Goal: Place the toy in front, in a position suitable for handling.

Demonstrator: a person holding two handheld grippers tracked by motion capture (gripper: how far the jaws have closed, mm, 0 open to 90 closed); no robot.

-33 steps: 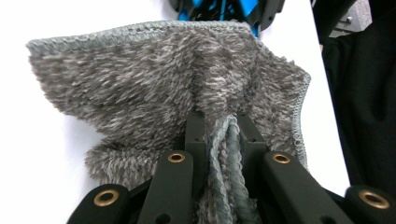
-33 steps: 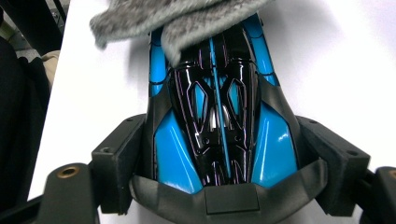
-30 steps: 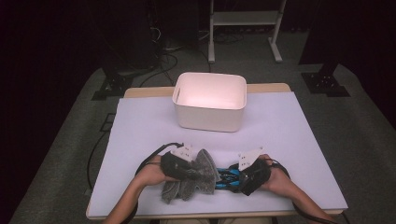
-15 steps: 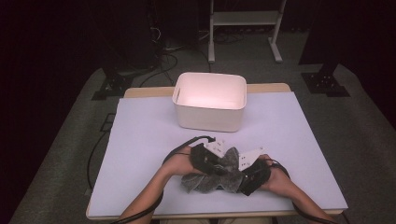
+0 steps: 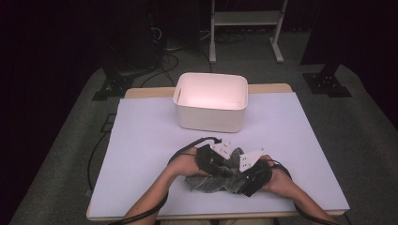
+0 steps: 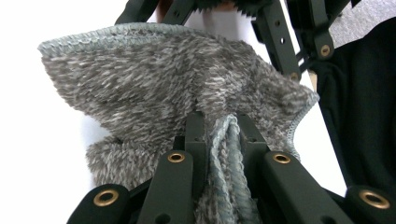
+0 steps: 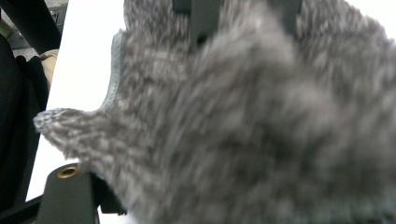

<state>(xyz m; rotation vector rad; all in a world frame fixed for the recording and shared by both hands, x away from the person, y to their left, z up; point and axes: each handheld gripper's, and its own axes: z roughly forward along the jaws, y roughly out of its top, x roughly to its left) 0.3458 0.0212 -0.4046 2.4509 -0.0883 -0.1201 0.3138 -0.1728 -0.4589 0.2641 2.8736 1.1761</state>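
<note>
A grey fuzzy cloth [image 5: 206,182] lies bunched at the near middle of the table, between the two hands. My left gripper [image 5: 224,168] is shut on a folded hem of the cloth [image 6: 154,79], and the edge runs up between its jaws [image 6: 218,123]. My right gripper [image 5: 238,181] faces it from the right, almost touching. The cloth [image 7: 261,121] is draped over the right gripper's jaws and hides their tips. One jaw link [image 7: 67,191] stands far out to the side, so the jaws are spread wide.
A white open bin [image 5: 210,101] stands at the back middle of the table. A pale lavender mat [image 5: 141,140] covers the tabletop. Cables trail from both grippers toward the near edge. A metal stand [image 5: 244,18] is on the floor beyond the table.
My left gripper carried its part of the cloth to the right, up to the right gripper, bunching the cloth into a smaller heap. The right gripper has kept still.
</note>
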